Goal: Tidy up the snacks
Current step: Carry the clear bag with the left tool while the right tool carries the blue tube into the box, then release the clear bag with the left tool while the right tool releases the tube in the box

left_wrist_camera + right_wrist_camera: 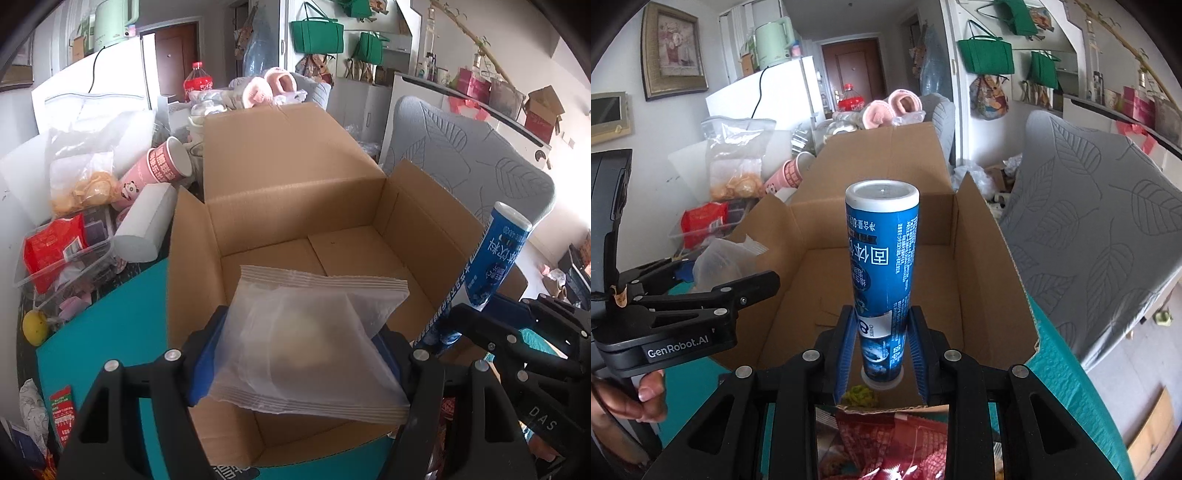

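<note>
An open cardboard box with its flaps up stands on a teal surface. Over its near part my left gripper is shut on a translucent white snack packet with a pale round piece inside. My right gripper is shut on the lower end of a tall blue tube with a white cap, tilted forward over the box. The blue tube and the right gripper also show at the right of the left wrist view. The left gripper with its packet shows at the left of the right wrist view.
Left of the box lie a clear tub with red packets, pink paper cups, a bag of chips and a white block. A grey leaf-patterned chair back stands at the right. A red packet lies under my right gripper.
</note>
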The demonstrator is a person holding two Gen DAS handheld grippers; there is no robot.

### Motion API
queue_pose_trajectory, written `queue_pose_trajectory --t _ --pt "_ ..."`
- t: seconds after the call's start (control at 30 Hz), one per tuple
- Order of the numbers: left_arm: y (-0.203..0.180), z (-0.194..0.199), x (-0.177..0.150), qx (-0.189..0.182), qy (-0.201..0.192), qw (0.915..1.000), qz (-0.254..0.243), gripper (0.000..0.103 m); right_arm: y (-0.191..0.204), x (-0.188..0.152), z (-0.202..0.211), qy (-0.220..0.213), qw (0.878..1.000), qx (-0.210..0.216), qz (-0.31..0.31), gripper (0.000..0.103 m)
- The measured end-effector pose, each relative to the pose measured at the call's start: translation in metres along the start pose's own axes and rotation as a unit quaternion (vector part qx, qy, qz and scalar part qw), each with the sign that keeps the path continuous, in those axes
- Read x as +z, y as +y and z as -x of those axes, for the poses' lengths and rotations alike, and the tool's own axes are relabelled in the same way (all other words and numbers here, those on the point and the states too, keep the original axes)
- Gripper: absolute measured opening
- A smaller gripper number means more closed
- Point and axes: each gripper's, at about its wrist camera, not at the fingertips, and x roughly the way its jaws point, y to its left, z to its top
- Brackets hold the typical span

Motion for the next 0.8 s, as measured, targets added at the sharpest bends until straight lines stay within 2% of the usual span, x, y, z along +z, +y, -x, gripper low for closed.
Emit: queue_pose_trajectory --t 0.3,0.47,0.53,0.6,0.73,0.8 --pt "-0.011 -0.012 -0.001 0.014 0.037 0.999 -0.019 0.072 -0.006 -0.007 -0.011 0.027 1.0 -0.015 -0.002 0.028" --pt "-0.009 -0.014 -0.001 0.007 0.041 0.9991 -0.006 0.072 -0.006 -0.006 -0.008 0.02 0.999 -0.035 0.004 0.029" --pt "-0.009 -0.013 0.0 0.008 0.042 0.9991 -0.006 0.072 -0.004 -0.004 -0.005 0.012 0.999 -0.046 0.009 0.034" --pt "-0.01 -0.013 0.0 0.011 0.045 0.9989 -0.005 0.072 -0.003 -0.002 -0.001 0.006 0.998 -0.057 0.017 0.052" --pt "-0.015 -0.013 0.0 0.012 0.053 0.9985 -0.01 0.081 -0.003 0.002 0.005 0.003 0.997 -0.068 0.023 0.056" --pt "-0.016 -0.014 0.0 0.013 0.059 0.9981 -0.012 0.081 -0.004 0.002 0.008 -0.003 0.997 -0.078 0.023 0.064"
